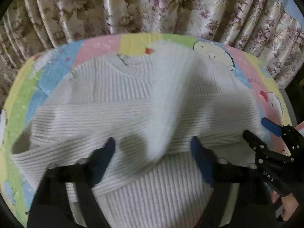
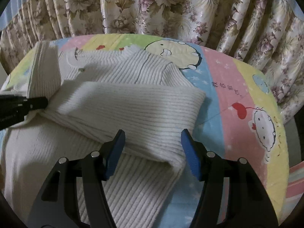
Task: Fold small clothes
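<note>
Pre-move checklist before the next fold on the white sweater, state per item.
1. Left gripper free of cloth: ok, jaws wide apart over the white ribbed sweater, pads not pressing it.
2. Right gripper state: ok, open; the folded sleeve lies between its blue pads, not pinched.
3. Right sleeve folded across the body: ok.
4. Left sleeve laid flat: not ok, a blurred fold of cloth looks raised in the left wrist view.
5. Sweater fully on the cartoon sheet: cannot tell, the hem is out of view.
6. Grippers clear of each other: ok, apart in both views.
</note>
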A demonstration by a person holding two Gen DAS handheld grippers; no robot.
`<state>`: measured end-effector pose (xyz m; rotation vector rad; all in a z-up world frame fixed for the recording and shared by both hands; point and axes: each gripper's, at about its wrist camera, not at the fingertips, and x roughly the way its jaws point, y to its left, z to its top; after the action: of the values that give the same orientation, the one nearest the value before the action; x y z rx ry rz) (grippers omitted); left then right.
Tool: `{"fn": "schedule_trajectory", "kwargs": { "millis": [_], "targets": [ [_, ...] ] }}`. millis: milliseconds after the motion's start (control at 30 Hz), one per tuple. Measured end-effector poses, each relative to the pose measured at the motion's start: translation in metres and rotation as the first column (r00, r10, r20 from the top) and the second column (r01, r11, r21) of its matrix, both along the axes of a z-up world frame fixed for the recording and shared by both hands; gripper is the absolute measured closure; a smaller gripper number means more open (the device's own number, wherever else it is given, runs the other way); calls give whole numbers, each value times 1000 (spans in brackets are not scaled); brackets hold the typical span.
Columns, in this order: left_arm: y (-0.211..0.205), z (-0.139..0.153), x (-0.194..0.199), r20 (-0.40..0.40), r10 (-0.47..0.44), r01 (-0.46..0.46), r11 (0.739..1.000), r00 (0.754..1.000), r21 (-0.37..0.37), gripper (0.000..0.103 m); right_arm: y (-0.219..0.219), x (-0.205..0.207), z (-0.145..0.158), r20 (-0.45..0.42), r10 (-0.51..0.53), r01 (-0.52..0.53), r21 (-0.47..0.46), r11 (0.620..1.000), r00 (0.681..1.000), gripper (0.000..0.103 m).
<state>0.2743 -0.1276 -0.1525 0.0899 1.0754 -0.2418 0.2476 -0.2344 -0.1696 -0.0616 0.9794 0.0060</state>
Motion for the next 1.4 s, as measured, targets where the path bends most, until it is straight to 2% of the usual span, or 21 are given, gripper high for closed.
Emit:
{"fn": "schedule_trajectory", "kwargs": {
  "millis": [133,233,333,400,533,633,733,800,833,900,933,1033,1133,1200,1267,1300,1333,1367,1400],
  "targets": [
    [18,13,-12,-25,-25,24,999,999,-40,17,-1,-1,1,-8,-5,5,2,1000,1000,38],
    [46,29,-30,13,-24,24,999,1000,-34,13,-1,-2,3,-18,-3,3,17,1000,1000,37],
    [86,39,-41,62,46,-47,999,997,14,10,-2,-2,8,-15,-2,3,56,998,1000,37],
    [111,38,-41,79,101,-104,994,992,44,10,-2,-2,15,-4,-4,5,115,993,1000,37],
    [151,25,-29,42,200,-203,975,979,87,10,12,13,22,-11,36,-32,269,963,999,37],
    [173,18,-23,13,255,-256,963,967,81,10,36,31,24,-17,93,-86,262,961,996,37],
    [189,20,-22,19,285,-285,957,958,58,10,60,58,14,-89,154,-130,232,964,984,38],
    [196,22,-21,26,298,-299,953,954,54,10,72,72,4,-150,175,-139,221,965,973,51],
    [197,22,-20,26,302,-303,951,953,54,10,75,73,2,-160,179,-143,214,966,971,54],
    [199,23,-16,26,309,-310,949,951,52,10,83,73,6,-146,201,-175,173,969,969,85],
    [198,24,-16,29,310,-311,949,950,51,10,86,73,8,-142,218,-194,164,967,966,89],
    [192,31,-10,51,297,-299,953,953,42,10,93,71,22,-53,228,-223,84,971,972,92],
    [182,26,1,48,268,-269,963,962,26,10,69,71,48,109,99,-110,99,989,989,92],
    [173,13,16,41,253,-255,965,967,62,11,42,73,56,149,-6,-16,145,989,989,92],
    [167,2,29,33,240,-242,967,970,84,17,20,76,51,115,-65,46,159,986,991,92],
    [165,-1,36,24,227,-228,971,974,67,32,11,77,45,84,-77,63,160,985,994,91],
    [162,-3,43,11,211,-212,976,977,47,52,3,76,41,63,-83,72,163,984,995,91],
    [159,-4,47,5,202,-202,978,979,45,59,-5,74,35,36,-88,81,165,983,995,91],
    [155,-4,53,19,200,-201,976,980,83,71,-9,72,30,19,-91,86,168,982,996,91]
  ]
}}
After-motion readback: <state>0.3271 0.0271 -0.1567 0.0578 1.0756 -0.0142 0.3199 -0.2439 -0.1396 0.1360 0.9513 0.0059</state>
